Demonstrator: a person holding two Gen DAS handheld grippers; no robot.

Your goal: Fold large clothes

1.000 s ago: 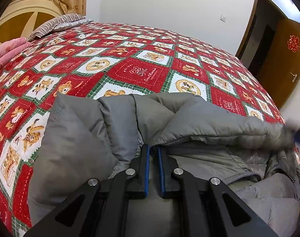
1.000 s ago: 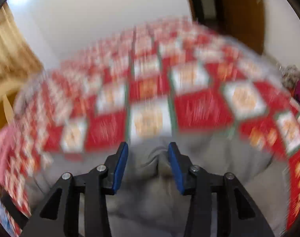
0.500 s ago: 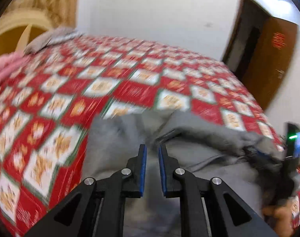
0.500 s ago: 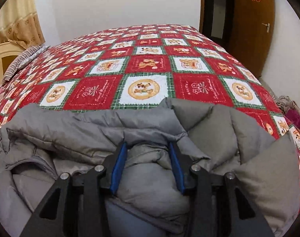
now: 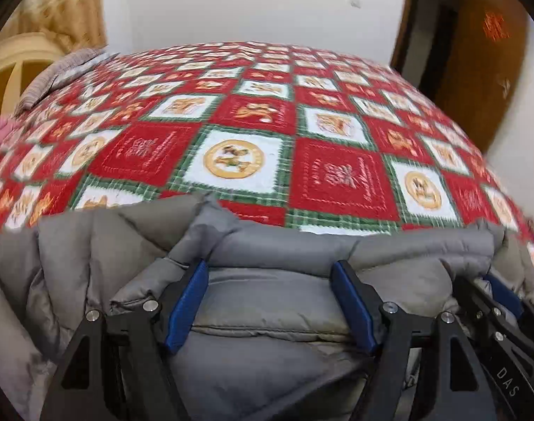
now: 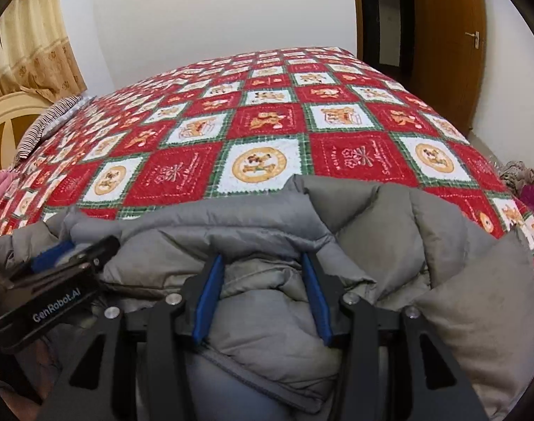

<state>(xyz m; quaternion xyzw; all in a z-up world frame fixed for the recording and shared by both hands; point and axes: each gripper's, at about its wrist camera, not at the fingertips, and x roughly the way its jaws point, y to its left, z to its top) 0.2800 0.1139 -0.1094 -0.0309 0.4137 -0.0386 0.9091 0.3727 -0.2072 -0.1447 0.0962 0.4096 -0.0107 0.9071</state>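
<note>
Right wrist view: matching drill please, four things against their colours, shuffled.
Things:
1. down jacket
2. bedspread
3. door
4. curtain

Colours:
a. beige
b. brown
c. grey
d. red, white and green patchwork

Pairs: 1-c, 2-d, 3-b, 4-a

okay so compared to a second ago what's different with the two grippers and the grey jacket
The left gripper was shut; its jaws have just been opening and now stand wide over the grey jacket's folded edge, beside the right gripper. The right gripper's jaws sit either side of a jacket fold, about as wide as before. The jacket is folded more compactly. The red quilt is unchanged.
</note>
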